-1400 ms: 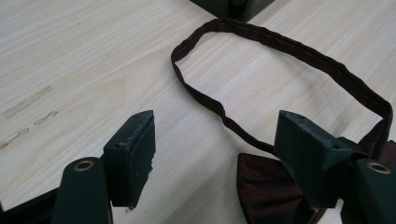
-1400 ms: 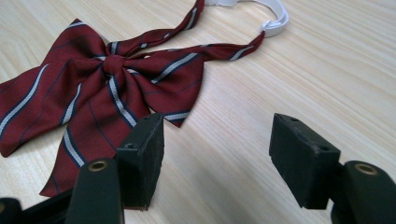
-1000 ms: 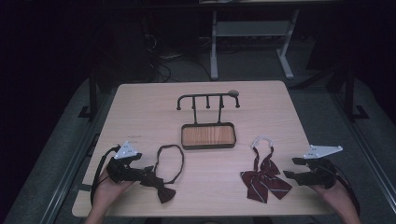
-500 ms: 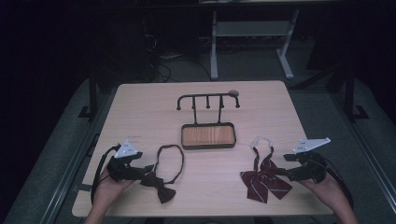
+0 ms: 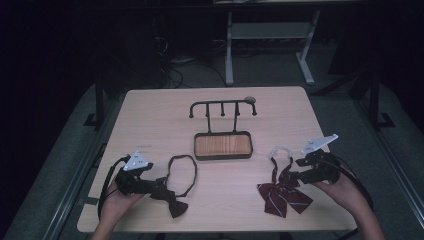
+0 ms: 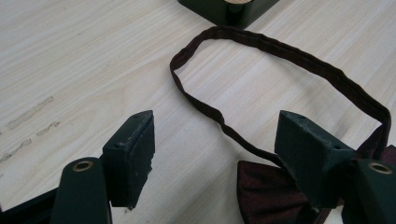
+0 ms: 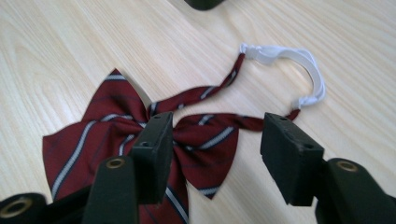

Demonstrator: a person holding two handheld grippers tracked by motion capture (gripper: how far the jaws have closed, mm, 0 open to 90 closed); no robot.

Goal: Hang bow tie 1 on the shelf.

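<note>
The right claw (image 7: pixel 212 154) stands spread, its jaws having just been closing, with the striped bow tie (image 7: pixel 140 140) lying on the desk (image 7: pixel 70 56) between and just under them, unpinched. The left claw (image 6: pixel 215 163) gapes wide; the dark bow tie (image 6: pixel 266 191) lies at its right jaw.

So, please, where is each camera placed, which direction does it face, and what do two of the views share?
High view: above the person's side, looking forward and down at the light wooden table; both forearms and claws show.
Left gripper view: on the left claw, facing the plain dark maroon bow tie.
Right gripper view: on the right claw, facing the maroon striped bow tie.
Shared: high and left views both show the wood-bottomed black tray.
</note>
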